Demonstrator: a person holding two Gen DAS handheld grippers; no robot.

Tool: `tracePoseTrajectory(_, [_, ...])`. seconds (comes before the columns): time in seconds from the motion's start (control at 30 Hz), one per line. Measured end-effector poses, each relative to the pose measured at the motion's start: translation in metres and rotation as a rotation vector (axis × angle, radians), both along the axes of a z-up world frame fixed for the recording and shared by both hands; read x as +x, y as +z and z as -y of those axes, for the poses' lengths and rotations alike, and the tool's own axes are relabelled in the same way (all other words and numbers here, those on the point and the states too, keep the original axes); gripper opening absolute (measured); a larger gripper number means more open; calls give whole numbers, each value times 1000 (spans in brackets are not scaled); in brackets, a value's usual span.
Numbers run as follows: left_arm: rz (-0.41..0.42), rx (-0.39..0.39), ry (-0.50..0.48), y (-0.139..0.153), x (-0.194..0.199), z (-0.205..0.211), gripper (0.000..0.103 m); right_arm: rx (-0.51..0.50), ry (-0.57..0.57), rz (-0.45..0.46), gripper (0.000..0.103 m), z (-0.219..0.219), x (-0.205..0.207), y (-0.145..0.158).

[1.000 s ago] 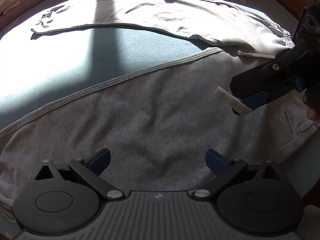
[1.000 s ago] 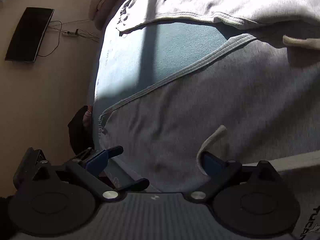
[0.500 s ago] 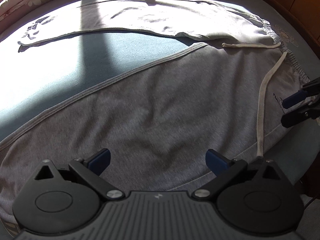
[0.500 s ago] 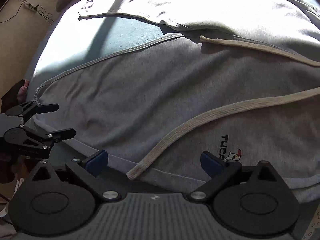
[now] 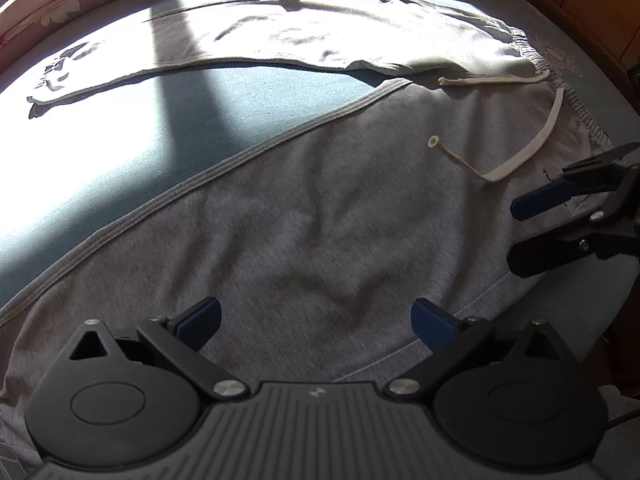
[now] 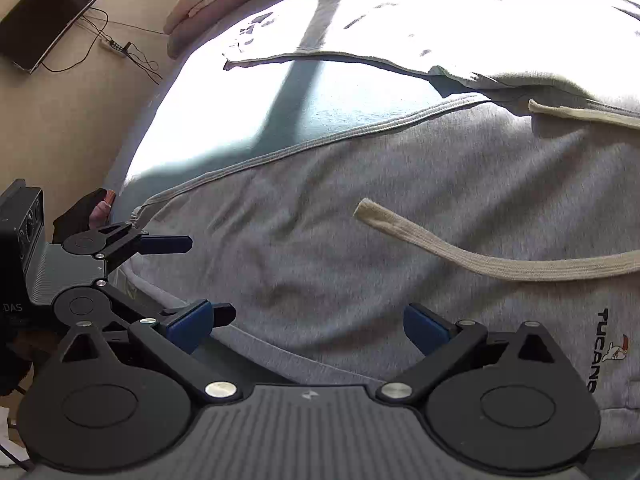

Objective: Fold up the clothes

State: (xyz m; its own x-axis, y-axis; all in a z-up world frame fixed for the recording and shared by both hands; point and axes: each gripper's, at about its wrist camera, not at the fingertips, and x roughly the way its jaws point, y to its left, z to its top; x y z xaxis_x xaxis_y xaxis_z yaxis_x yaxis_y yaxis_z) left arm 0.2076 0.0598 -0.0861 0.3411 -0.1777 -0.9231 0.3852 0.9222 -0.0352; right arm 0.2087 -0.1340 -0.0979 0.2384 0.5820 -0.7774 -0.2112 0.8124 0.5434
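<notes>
I see the grey sweatpants (image 5: 304, 216) spread flat on the blue-green bed (image 5: 248, 96), one leg in sun, the near leg in shade; my left gripper (image 5: 316, 320) hangs above the near leg, fingers spread wide and empty, cloth lying between and under them; my right gripper (image 6: 306, 320) hovers near the waist end, likewise released; the cream drawstring (image 6: 480, 252) lies loose just ahead of its right finger (image 6: 424, 326).
</notes>
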Motion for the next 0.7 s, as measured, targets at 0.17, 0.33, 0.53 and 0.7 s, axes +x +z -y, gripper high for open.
tracePoseTrajectory(0.17, [7, -20, -13, -4, -1, 2, 101, -219, 29, 59, 102, 12, -9, -9])
tracePoseTrajectory(0.33, [-20, 1, -1, -14, -1, 2, 101, -327, 84, 49, 103, 22, -14, -32])
tracePoseTrajectory(0.53, [-24, 23, 0, -17, 1, -1, 101, -338, 9, -63, 103, 47, -36, -23])
tracePoseTrajectory(0.7, [-18, 58, 2, -26, 9, 4, 101, -449, -105, 47, 103, 74, -19, -11])
